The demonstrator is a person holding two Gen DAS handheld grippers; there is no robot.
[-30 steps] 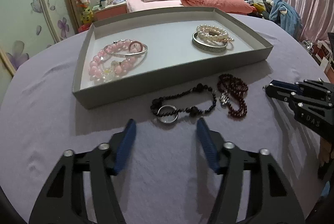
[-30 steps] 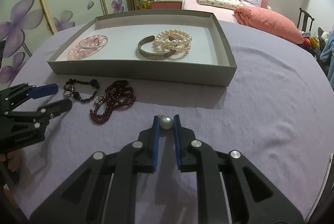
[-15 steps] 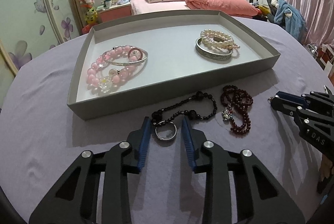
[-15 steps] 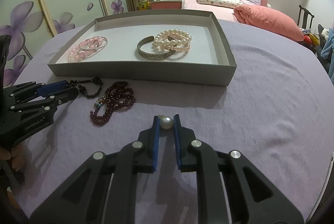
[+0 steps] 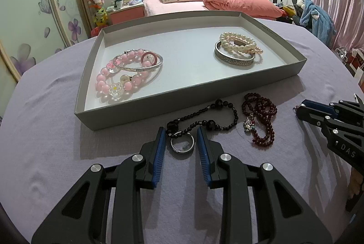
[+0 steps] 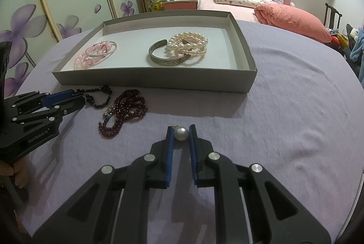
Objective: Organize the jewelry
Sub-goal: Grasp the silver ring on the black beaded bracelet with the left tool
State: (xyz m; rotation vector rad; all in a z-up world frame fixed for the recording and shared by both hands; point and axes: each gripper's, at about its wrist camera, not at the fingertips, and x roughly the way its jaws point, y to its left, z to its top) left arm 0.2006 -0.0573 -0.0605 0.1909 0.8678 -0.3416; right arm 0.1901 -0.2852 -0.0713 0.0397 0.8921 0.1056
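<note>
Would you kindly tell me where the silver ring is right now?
In the left wrist view, the silver ring lies on the purple cloth between the left tongs, touching the black bead bracelet, just before the grey tray.

Black frames and blue pads on the left hand-held gripper (image 5: pixel 180 133) and the right hand-held gripper (image 6: pixel 181 131). Plain lilac table (image 5: pixel 45 130) beneath both. Ahead of the left hand-held gripper, grey tray (image 5: pixel 193 96) with pale inside. In it, glossy pink bead bracelet (image 5: pixel 118 82) with a white-and-yellow flower, silver cuff (image 5: pixel 234 57) with scroll pattern, cream pearl bracelets (image 5: pixel 238 41). Between the blue pads, silver ring (image 5: pixel 182 144) on a black bead strand (image 5: pixel 204 121). To their right, dark red bead strand (image 5: pixel 261 121). White pearl (image 6: pixel 181 133) between the right pads.
</note>
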